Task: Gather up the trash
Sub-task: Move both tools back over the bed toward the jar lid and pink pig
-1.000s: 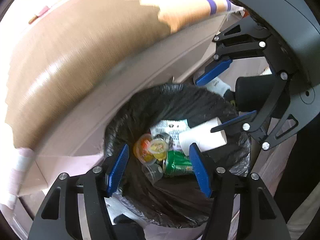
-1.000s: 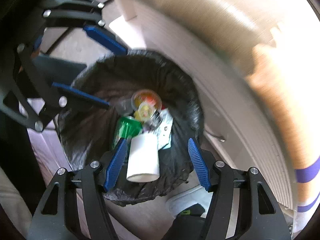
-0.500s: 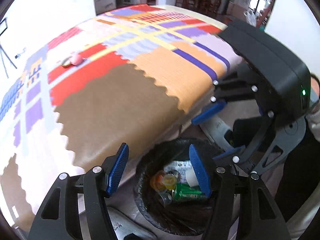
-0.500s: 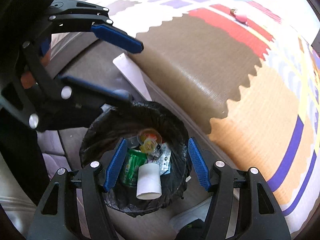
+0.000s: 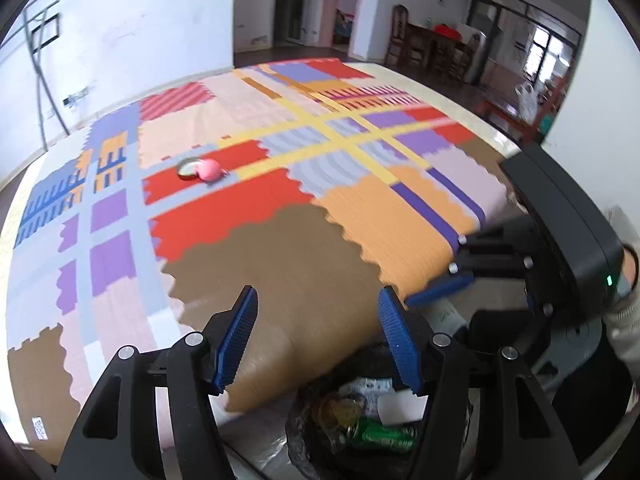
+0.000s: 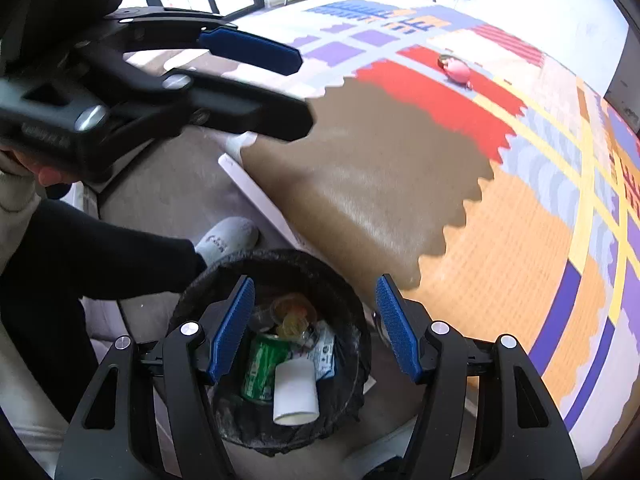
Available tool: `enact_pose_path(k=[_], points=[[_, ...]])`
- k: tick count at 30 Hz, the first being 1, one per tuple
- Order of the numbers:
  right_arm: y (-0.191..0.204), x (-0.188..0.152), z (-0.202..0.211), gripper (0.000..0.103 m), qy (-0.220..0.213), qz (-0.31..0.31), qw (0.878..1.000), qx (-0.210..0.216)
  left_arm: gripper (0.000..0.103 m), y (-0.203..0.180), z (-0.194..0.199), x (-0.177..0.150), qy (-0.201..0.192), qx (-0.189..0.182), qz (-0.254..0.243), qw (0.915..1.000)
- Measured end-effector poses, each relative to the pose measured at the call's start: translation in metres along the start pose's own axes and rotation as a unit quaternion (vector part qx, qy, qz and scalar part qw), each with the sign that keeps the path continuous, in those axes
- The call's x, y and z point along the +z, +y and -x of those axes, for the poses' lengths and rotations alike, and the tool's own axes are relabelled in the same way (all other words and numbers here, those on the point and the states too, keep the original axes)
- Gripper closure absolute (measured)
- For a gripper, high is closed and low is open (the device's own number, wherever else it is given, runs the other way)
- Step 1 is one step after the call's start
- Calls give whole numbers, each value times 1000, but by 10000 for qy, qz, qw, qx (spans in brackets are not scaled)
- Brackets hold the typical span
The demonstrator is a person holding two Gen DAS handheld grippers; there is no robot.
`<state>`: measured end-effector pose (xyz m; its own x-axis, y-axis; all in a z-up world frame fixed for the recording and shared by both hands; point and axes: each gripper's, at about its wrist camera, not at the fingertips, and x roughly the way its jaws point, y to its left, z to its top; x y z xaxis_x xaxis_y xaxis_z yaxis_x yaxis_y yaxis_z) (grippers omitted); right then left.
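The left gripper (image 5: 316,334) hangs over the edge of a patchwork play mat (image 5: 280,240), its 2 blue-padded fingers (image 5: 236,334) spread wide with nothing between them and nothing touching them. Far ahead of it, on a red patch of the mat, lies a pink toy (image 5: 209,169) beside a small round dish (image 5: 188,167). Below and just right of its right finger sits the black-lined trash bin (image 5: 304,432), on the floor against the mat's edge. Inside the bin are a green can (image 5: 380,434), a white paper cup (image 5: 400,406), a printed wrapper (image 5: 366,386) and clear plastic cups with yellow residue (image 5: 338,410).

The right gripper (image 6: 314,330) hovers directly above the same bin (image 6: 280,264), its fingers (image 6: 396,330) likewise held far apart and empty; the can (image 6: 262,364), paper cup (image 6: 295,394), wrapper (image 6: 326,354) and plastic cups (image 6: 294,314) lie well beneath them. To its upper left the left gripper (image 6: 280,88) crosses the view, held in the person's hand (image 6: 48,172). A socked foot (image 6: 228,238) rests on the floor just behind the bin. Far ahead and to the right, the pink toy (image 6: 458,70) is seen on the mat (image 6: 500,220).
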<state>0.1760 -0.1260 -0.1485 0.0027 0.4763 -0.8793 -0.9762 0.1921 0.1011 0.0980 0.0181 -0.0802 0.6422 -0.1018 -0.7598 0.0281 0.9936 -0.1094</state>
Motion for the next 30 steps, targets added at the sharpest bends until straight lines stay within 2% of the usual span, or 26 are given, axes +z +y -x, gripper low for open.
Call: enact_pose_path(k=[9, 17, 19, 23, 25, 30], points=[[-17, 26, 6, 40, -437, -399, 9982, -11, 39, 31, 1, 28, -338, 128, 663, 9971], [-38, 50, -1, 40, -801, -737, 9939, -184, 39, 69, -3, 45, -542, 392, 1218, 9903], [-42, 56, -4, 40, -903, -797, 9924, -232, 43, 79, -6, 49, -569, 426, 1344, 9884], [-55, 70, -10, 40, -1106, -968, 9887, -308, 45, 100, -9, 55, -657, 540, 1646, 9827], [-65, 76, -12, 40, -1188, -1136, 9858, -334, 51, 109, -12, 57, -650, 574, 1745, 9808], [-86, 91, -20, 40, -1354, -1405, 9802, -329, 53, 132, -26, 66, -570, 661, 1892, 9781]])
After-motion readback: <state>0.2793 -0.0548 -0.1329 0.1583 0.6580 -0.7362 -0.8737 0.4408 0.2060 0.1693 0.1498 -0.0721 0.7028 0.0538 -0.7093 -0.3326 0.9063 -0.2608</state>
